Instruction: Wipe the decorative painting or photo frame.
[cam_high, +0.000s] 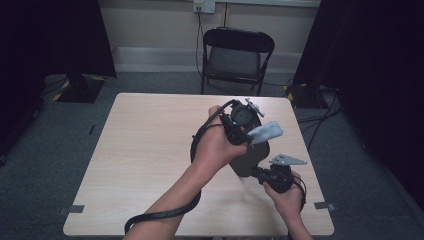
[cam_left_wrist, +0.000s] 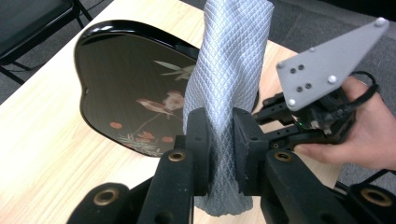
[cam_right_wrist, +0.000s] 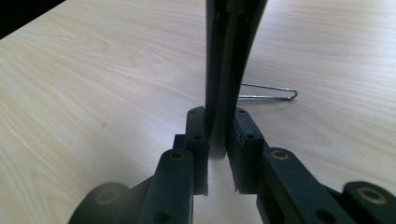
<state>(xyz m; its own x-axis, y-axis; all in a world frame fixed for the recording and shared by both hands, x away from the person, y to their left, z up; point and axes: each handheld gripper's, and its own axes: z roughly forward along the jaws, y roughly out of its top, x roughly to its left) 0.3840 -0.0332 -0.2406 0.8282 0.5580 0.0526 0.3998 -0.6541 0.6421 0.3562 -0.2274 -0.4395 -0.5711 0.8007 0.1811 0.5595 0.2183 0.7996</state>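
A black lacquer tray (cam_high: 247, 159) painted with birds and flowers (cam_left_wrist: 126, 84) is tilted up off the wooden table (cam_high: 150, 150). My right gripper (cam_high: 257, 172) clamps its near edge; in the right gripper view the thin dark rim (cam_right_wrist: 229, 56) stands upright between the pads of that gripper (cam_right_wrist: 218, 135). My left gripper (cam_left_wrist: 219, 135) is shut on a grey quilted cloth (cam_left_wrist: 233, 60), which sticks up past the jaws, just in front of the tray's face. From the high view the cloth (cam_high: 266, 131) hangs over the tray's top right. The right gripper (cam_left_wrist: 273, 119) shows beyond it, with its hand.
A bent metal wire (cam_right_wrist: 271, 95) lies on the table behind the tray. A black folding chair (cam_high: 237, 55) stands beyond the far edge. Bare tabletop (cam_right_wrist: 93, 93) spreads to the left. A black cable (cam_high: 165, 215) trails from the left gripper over the front edge.
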